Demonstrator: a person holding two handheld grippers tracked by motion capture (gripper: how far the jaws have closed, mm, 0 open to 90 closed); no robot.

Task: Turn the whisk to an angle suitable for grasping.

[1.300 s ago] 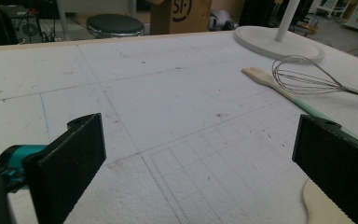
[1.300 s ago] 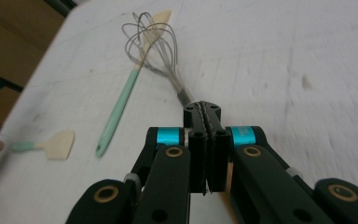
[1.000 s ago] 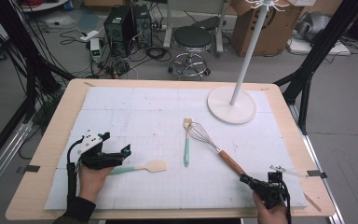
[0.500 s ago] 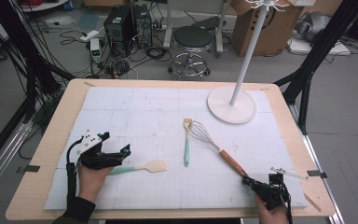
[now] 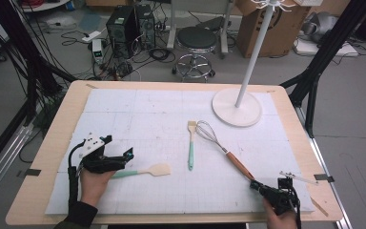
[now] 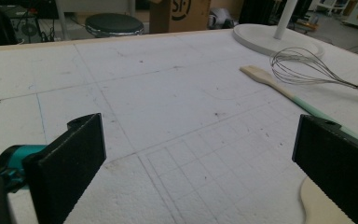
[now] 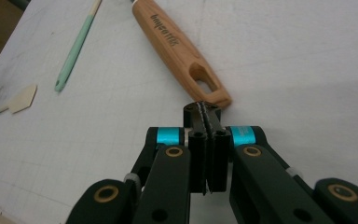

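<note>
A whisk [image 5: 213, 137] with a wooden handle [image 7: 182, 51] lies slanted on the white foam mat. My right gripper [image 7: 204, 112] is shut with nothing between its jaws, its tips at the handle's looped end; it sits near the front right edge [image 5: 256, 185]. My left gripper [image 6: 200, 154] stands wide open, low over the mat at the front left [image 5: 124, 156]. A beige-headed spatula [image 5: 145, 171] with a teal handle lies beside it, its head [image 6: 319, 205] partly behind one jaw. A second teal-handled spatula [image 5: 190, 143] lies mid-table next to the whisk [image 6: 307, 63].
A white stand with a round base [image 5: 237, 108] rises at the back right of the table. The wooden table rim [image 5: 43, 143] borders the foam mat. A stool, boxes and cables sit on the floor beyond the far edge.
The right gripper has shifted only slightly by the end of the whisk handle. The left gripper and the utensils have stayed where they were.
</note>
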